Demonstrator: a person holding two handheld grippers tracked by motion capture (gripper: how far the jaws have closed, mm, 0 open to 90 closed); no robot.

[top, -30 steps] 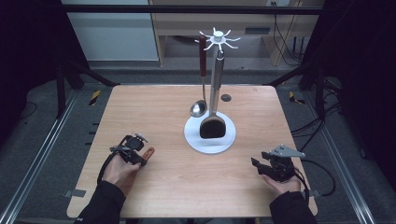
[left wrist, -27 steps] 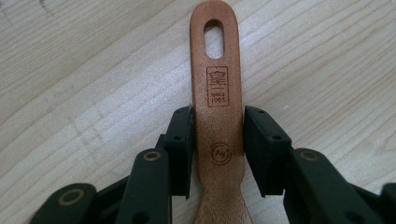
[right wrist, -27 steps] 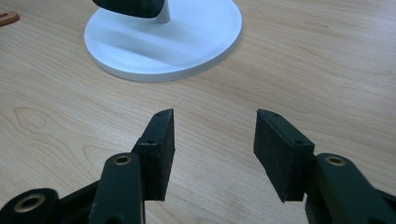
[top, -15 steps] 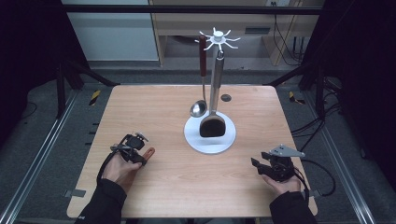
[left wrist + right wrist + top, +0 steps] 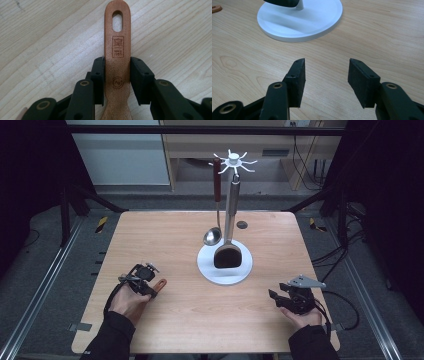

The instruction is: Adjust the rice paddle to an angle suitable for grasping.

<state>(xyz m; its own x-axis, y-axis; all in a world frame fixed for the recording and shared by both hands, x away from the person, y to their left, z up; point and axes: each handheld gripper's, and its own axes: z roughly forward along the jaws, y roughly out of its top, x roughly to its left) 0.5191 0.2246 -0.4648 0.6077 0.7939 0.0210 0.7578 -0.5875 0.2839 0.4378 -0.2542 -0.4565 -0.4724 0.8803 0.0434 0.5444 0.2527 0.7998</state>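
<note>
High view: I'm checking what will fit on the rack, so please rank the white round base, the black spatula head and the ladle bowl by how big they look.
1. white round base, clearly widest.
2. black spatula head.
3. ladle bowl, smallest, though it hangs slightly farther from the camera.

Pretty dim room overall. Light wooden table sits mid-frame on a grey floor. Pale wall panel upper left, wooden bench along the top, cables upper right, black frame bar across.
</note>
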